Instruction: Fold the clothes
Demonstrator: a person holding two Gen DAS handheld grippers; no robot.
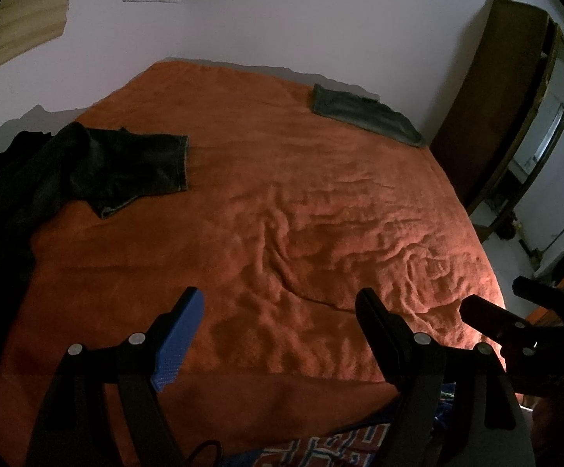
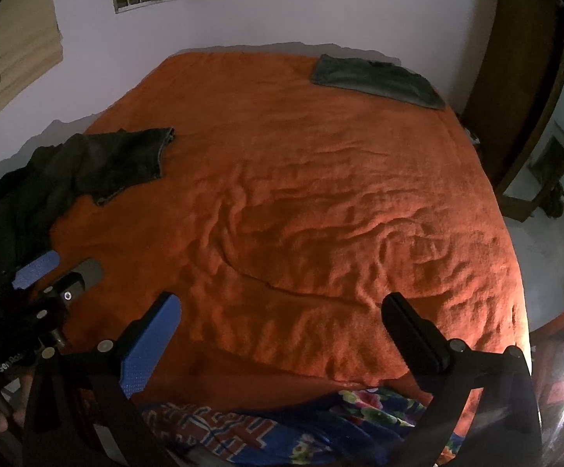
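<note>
Left claw (image 1: 280, 303) released, right claw (image 2: 282, 307) released — dark crumpled garment (image 1: 87, 167), folded grey-green one (image 1: 367, 116).

Your right tongs (image 2: 282, 334) gape empty over orange bed (image 2: 320, 194); dark heap (image 2: 67, 171) left, folded garment (image 2: 375, 78) far.

My bed (image 2: 457, 179) is covered by a rumpled orange blanket (image 2: 301, 214). On it, at the far right corner, lies a flat folded grey-green garment (image 2: 375, 78). A crumpled dark garment (image 2: 87, 167) sprawls at its left edge. A patterned blue sheet (image 2: 320, 420) shows along the near edge.
</note>
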